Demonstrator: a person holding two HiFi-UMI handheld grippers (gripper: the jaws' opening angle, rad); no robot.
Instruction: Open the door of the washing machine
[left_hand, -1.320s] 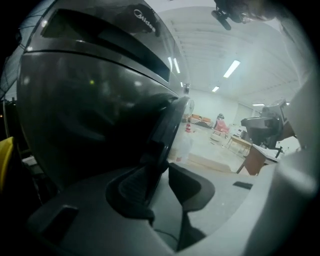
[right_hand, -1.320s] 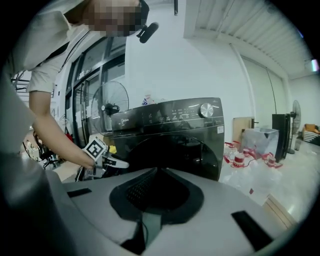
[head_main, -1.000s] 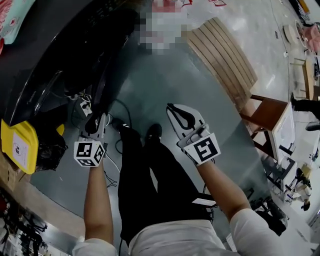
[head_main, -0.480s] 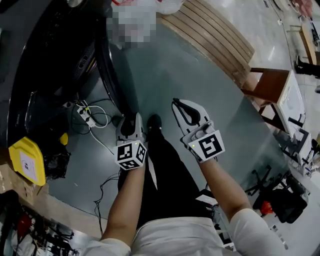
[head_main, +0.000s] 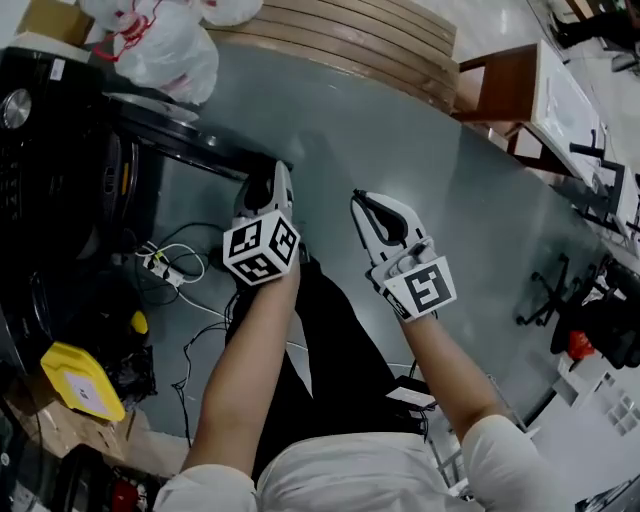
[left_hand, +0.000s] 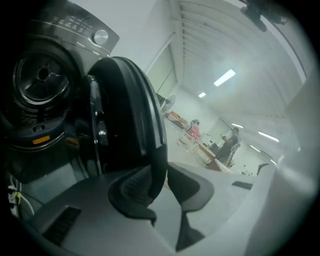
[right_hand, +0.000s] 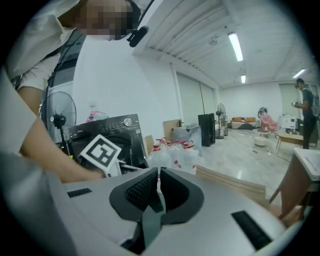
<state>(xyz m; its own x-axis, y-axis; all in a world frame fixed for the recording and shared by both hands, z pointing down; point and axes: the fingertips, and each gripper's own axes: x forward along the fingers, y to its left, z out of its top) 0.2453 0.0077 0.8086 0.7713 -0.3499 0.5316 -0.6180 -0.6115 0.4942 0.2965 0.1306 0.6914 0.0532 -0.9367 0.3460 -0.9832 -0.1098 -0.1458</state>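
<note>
Before a black washing machine, a person's right claw hangs in the air over the grey floor, its jaws together on nothing. Just beside it is the left claw, whose jaws have just been closing and now pinch the rim of the round door. The door stands swung wide out from the machine's front. Beyond lie white plastic bags and stacked wooden boards.
</note>
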